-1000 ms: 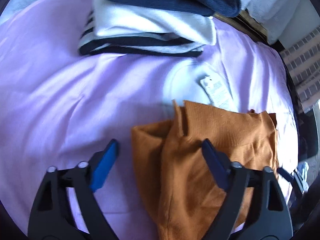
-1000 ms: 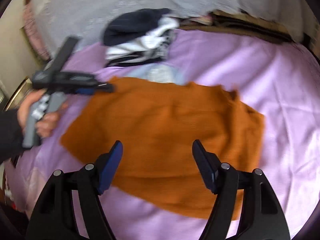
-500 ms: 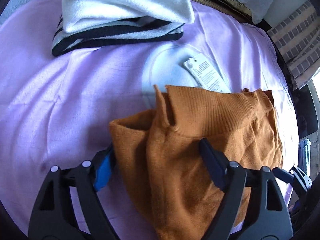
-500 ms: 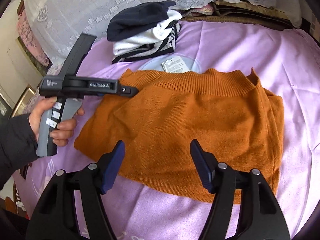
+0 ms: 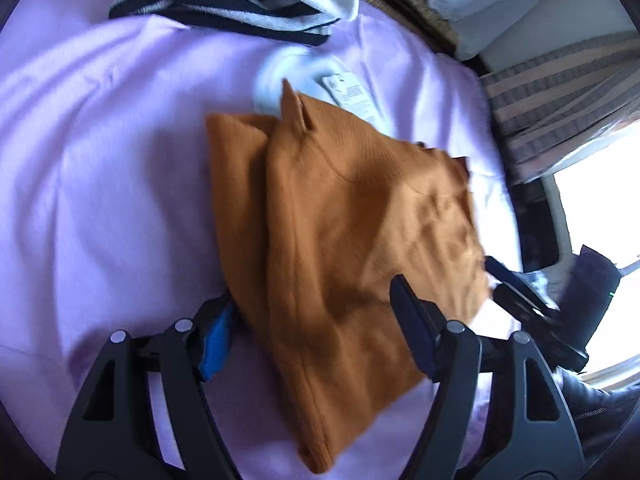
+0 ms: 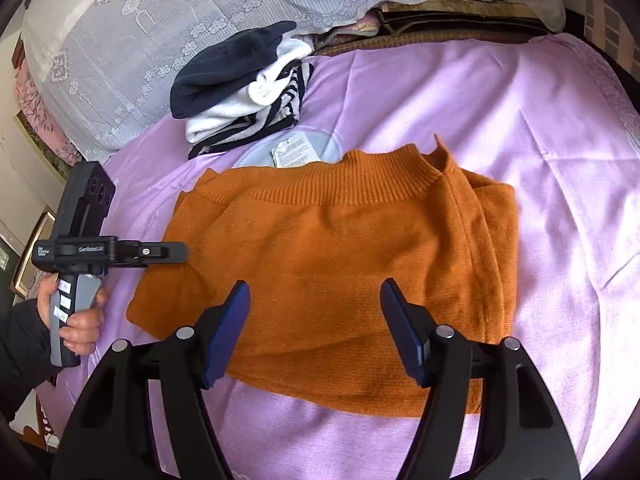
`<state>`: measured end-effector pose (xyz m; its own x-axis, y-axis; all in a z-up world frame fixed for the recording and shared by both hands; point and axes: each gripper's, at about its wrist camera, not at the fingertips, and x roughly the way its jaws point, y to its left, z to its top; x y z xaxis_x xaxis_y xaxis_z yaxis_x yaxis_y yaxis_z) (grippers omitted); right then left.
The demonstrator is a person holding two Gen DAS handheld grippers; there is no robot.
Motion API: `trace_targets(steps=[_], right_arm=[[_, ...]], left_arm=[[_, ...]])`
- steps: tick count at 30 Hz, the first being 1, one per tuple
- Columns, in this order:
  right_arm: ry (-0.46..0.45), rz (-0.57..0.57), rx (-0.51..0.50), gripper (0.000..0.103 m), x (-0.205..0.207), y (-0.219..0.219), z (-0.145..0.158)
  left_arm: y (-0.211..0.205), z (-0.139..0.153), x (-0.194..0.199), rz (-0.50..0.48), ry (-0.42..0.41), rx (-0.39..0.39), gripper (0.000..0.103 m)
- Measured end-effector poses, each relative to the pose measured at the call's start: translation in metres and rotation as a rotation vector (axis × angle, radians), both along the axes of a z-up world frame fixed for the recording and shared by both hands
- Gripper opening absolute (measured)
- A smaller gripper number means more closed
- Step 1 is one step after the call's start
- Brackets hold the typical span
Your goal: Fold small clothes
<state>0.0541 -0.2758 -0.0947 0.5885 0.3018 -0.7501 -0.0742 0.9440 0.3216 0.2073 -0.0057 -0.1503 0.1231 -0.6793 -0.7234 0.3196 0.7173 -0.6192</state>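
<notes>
Orange sweater (image 6: 340, 276) lies folded in the middle of the frame in my right wrist view, flat on the bed's lilac sheet (image 6: 520, 120), with its ribbed collar toward the top. My right gripper (image 6: 316, 328) hangs over the sweater's lower edge with its fingers spread wide and nothing between them. In the left wrist view my left gripper (image 5: 312, 328) has its fingers spread too, one at each side of the sweater's near end; I cannot tell if they touch the cloth. In the right wrist view the same left gripper appears at the left of the frame, held by a hand (image 6: 80, 320) in a dark sleeve. Above the collar a white paper tag (image 6: 294, 152) rests on a pale round patch of the sheet. A pile of folded clothes (image 6: 244, 92), navy, white and striped, sits upper left of the centre. Behind it, white lace covers (image 6: 160, 20) drape the head of the bed. At the right edge of the left wrist view I see a bright window (image 5: 600, 200) and a striped curtain (image 5: 560, 112).
</notes>
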Motion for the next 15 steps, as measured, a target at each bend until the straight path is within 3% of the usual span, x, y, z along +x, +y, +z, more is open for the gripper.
trace_targets(steps=[3,6,7,10,15], right_arm=[[0.02,-0.012,0.018,0.068,-0.001,-0.005,-0.002],[0.013,-0.019,0.01,0.068,-0.002,-0.007,0.001],[0.008,-0.023,-0.003,0.068,-0.001,-0.008,0.003],[-0.003,-0.041,-0.038,0.068,0.003,-0.01,0.004],[-0.007,-0.03,-0.074,0.068,0.02,0.002,-0.003]], left_arm=[[0.004,-0.01,0.009,0.009,0.044,-0.116,0.069],[0.002,-0.021,0.021,0.032,0.099,-0.227,0.055],[0.002,-0.024,0.021,0.038,0.102,-0.236,0.041],[0.005,-0.026,0.013,0.064,0.105,-0.243,0.023],[-0.004,-0.004,-0.001,0.081,0.032,-0.156,0.017]])
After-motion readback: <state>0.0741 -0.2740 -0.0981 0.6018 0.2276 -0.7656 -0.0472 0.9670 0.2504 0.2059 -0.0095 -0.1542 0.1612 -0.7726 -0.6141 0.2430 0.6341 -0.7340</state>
